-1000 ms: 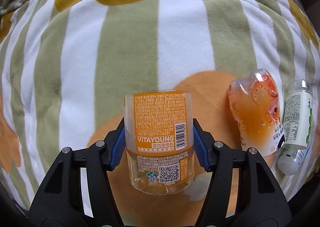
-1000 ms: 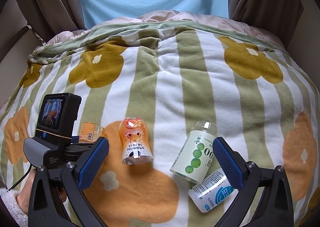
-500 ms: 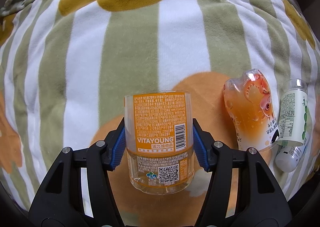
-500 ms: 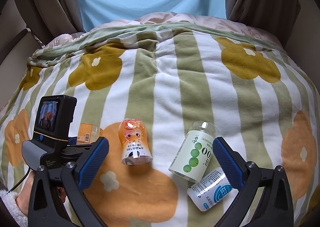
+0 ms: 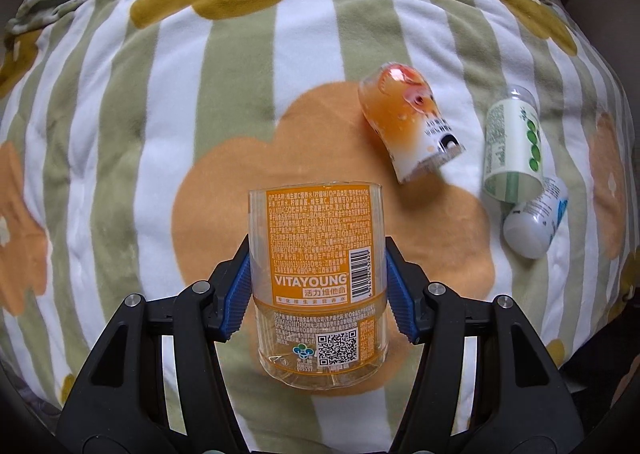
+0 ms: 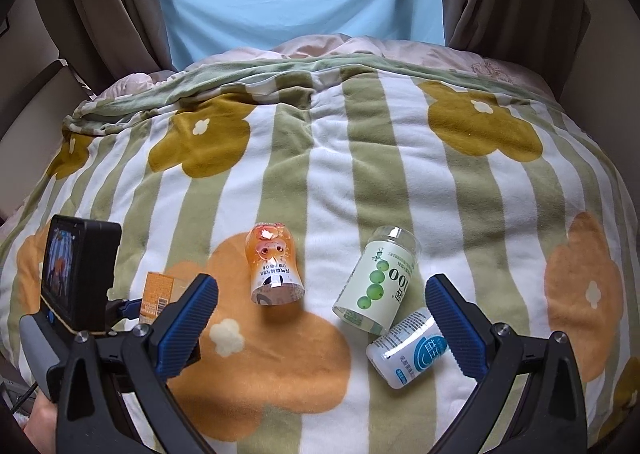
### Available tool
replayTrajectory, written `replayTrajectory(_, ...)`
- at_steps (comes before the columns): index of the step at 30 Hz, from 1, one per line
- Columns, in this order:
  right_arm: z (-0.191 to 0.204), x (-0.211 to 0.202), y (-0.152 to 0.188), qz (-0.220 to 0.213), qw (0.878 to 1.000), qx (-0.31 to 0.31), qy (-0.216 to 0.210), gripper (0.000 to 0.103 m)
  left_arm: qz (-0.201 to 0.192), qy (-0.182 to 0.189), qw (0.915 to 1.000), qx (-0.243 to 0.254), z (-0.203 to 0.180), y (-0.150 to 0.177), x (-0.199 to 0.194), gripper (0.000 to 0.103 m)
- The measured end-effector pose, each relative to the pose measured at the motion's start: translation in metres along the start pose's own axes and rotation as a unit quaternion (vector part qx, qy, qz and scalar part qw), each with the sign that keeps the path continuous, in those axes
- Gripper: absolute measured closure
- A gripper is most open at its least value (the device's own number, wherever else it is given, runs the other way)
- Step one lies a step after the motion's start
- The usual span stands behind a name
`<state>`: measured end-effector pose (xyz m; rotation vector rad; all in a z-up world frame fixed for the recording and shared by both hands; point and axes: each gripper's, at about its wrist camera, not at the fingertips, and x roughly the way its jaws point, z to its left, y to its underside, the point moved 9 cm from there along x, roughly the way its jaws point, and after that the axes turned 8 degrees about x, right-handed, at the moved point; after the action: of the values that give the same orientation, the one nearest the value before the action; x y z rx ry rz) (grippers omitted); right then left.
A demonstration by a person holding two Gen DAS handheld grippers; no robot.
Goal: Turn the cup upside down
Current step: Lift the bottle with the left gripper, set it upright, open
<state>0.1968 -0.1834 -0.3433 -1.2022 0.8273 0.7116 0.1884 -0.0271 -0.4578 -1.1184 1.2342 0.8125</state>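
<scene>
My left gripper is shut on a clear cup with an orange VITAYOUNG label. The blue pads press its two sides and hold it above the blanket, open rim away from me. In the right wrist view the same cup shows only in part, behind the left gripper's camera unit. My right gripper is open and empty, low over the blanket in front of the other cups.
A striped flower blanket covers the bed. On it lie an orange cartoon cup, a green-dotted cup and a white and blue cup; all three show in the left wrist view too. Brown curtains hang behind.
My left gripper has lifted and pulled back with the cup, so more blanket and the three lying cups show. My right gripper has backed away slightly.
</scene>
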Motion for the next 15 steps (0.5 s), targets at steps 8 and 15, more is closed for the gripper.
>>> replayTrajectory(8,-0.022,-0.034,0.041,0.018,1.0,0.013,0.014,0.0,0.039,0.031,0.9987,0.01,-0.046,0.077,-0.004,0.047)
replayTrajectory(15,-0.042,-0.047,0.083,0.046,0.998,0.02,0.03,0.0,0.056,0.034,0.9977,0.017,-0.066,0.113,0.02,0.047)
